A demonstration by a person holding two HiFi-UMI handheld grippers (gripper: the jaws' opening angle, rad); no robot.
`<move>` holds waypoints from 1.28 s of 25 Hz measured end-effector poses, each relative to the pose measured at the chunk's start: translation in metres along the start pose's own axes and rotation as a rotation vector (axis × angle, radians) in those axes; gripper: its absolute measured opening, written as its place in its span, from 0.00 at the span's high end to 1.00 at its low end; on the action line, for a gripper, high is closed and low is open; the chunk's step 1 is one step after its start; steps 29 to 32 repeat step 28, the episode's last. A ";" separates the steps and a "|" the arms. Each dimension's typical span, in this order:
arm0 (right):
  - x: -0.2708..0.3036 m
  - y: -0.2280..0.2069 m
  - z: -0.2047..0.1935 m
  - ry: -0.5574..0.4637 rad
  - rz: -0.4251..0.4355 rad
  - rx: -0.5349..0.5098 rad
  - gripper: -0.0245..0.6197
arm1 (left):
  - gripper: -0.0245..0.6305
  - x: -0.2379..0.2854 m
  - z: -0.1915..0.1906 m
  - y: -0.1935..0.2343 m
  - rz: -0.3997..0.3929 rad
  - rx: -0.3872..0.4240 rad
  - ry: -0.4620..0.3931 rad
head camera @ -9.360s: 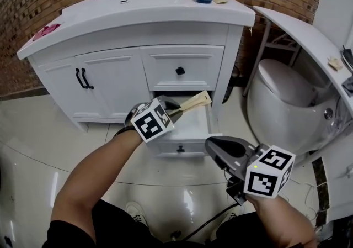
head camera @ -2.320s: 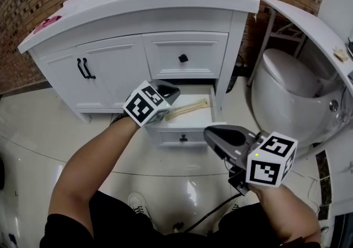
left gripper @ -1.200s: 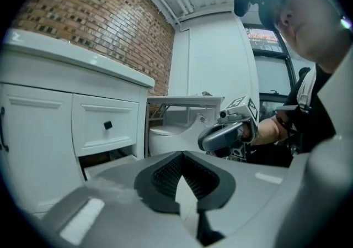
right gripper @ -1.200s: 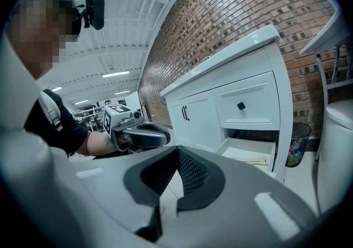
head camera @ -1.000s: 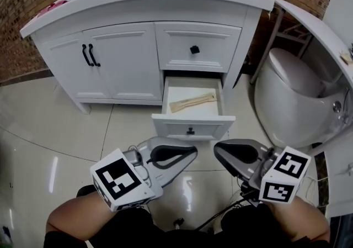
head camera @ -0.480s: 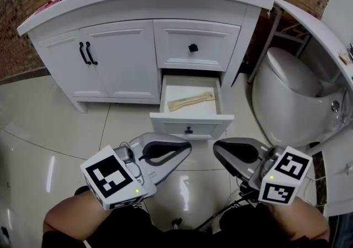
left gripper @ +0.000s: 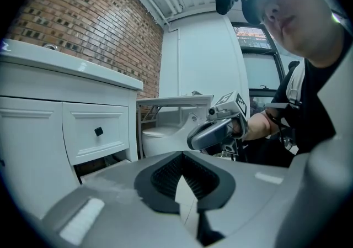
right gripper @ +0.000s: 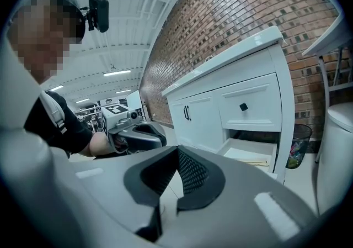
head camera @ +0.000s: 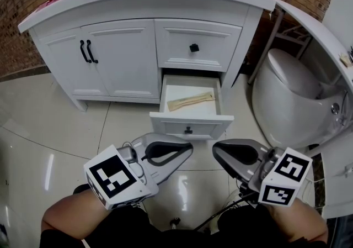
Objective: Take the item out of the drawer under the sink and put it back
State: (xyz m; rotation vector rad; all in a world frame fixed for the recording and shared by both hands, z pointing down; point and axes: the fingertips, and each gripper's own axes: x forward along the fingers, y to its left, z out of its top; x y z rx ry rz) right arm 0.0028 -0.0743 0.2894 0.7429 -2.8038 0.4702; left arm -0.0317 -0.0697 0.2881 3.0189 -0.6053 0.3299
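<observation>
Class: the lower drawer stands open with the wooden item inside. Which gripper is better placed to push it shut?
Probably the left gripper: its shut, empty tip lies just below the drawer knob. The right gripper, also shut, sits nearer the drawer's right corner.

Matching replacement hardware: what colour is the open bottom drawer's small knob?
Black; the small square knob shows best in the head view.

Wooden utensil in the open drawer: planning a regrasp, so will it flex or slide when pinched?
The wooden utensil looks thin and flat: probably light and stiff. Loose on the smooth drawer floor, it would likely slide, not roll, when pushed.
</observation>
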 end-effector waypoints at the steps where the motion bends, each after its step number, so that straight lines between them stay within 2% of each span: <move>1: 0.000 0.000 0.000 0.000 -0.001 -0.002 0.96 | 0.95 0.000 0.000 0.000 0.002 0.000 -0.001; 32: -0.001 -0.001 0.001 0.009 -0.010 -0.017 0.96 | 0.95 0.000 0.005 0.003 0.023 -0.008 -0.020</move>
